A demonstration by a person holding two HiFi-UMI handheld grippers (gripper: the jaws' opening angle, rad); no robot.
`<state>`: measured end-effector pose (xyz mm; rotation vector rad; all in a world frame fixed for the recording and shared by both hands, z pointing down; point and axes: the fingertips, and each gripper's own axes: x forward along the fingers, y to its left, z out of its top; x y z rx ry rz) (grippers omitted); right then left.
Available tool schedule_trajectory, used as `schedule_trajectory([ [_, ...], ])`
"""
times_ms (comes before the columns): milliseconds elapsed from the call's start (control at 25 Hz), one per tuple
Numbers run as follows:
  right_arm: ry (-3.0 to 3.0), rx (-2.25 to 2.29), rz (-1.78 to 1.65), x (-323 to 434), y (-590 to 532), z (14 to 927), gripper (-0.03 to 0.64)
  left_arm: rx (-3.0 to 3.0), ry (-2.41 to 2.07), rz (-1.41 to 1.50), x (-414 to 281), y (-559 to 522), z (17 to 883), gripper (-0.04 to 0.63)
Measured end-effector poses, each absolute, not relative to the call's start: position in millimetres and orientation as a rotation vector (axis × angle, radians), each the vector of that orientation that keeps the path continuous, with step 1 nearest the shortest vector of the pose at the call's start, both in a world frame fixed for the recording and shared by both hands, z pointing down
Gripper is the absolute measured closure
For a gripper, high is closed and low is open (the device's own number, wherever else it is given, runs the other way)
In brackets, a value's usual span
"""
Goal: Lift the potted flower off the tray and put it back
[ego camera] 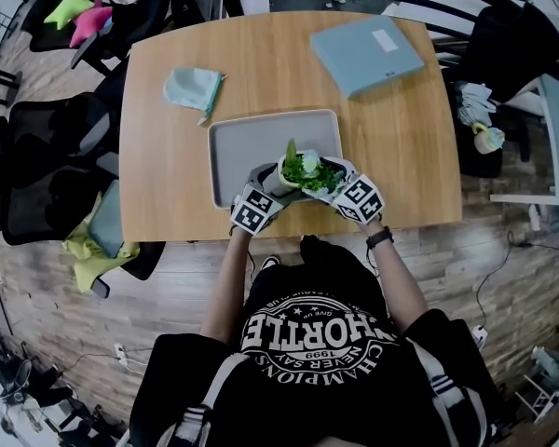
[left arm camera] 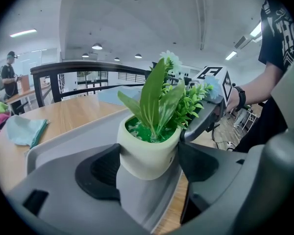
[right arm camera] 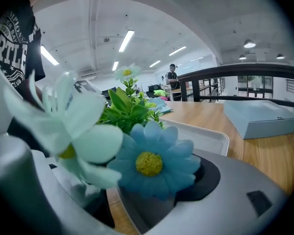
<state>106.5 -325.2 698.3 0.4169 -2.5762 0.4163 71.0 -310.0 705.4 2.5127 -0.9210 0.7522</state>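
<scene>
The potted flower, a cream pot [ego camera: 281, 181] with green leaves and pale blooms [ego camera: 309, 168], is at the near right corner of the grey tray [ego camera: 247, 142]. My left gripper [ego camera: 272, 187] is shut on the pot [left arm camera: 147, 155], with one jaw pressed to each side. I cannot tell whether the pot's base touches the tray [left arm camera: 68, 143]. My right gripper [ego camera: 335, 184] comes in from the right. One of its fingers [left arm camera: 206, 117] lies against the pot's rim. In the right gripper view, a blue flower [right arm camera: 149, 163] and a white one [right arm camera: 71, 131] hide the pot and the right gripper's [right arm camera: 137, 199] grip.
A teal cloth [ego camera: 194, 88] lies beyond the tray's far left corner. A flat blue-grey box [ego camera: 365, 52] sits at the table's far right. Office chairs [ego camera: 51, 161] stand to the left of the wooden table [ego camera: 410, 156]. A dark railing [left arm camera: 88, 70] runs behind it.
</scene>
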Motion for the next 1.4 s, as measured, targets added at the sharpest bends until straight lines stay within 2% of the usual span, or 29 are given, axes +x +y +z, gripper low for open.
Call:
schedule_trajectory([
  [1400,-2.580,0.546,0.359,89,-296,633,0.222,2.564,-0.871,0.706,52,-284,649,0.210],
])
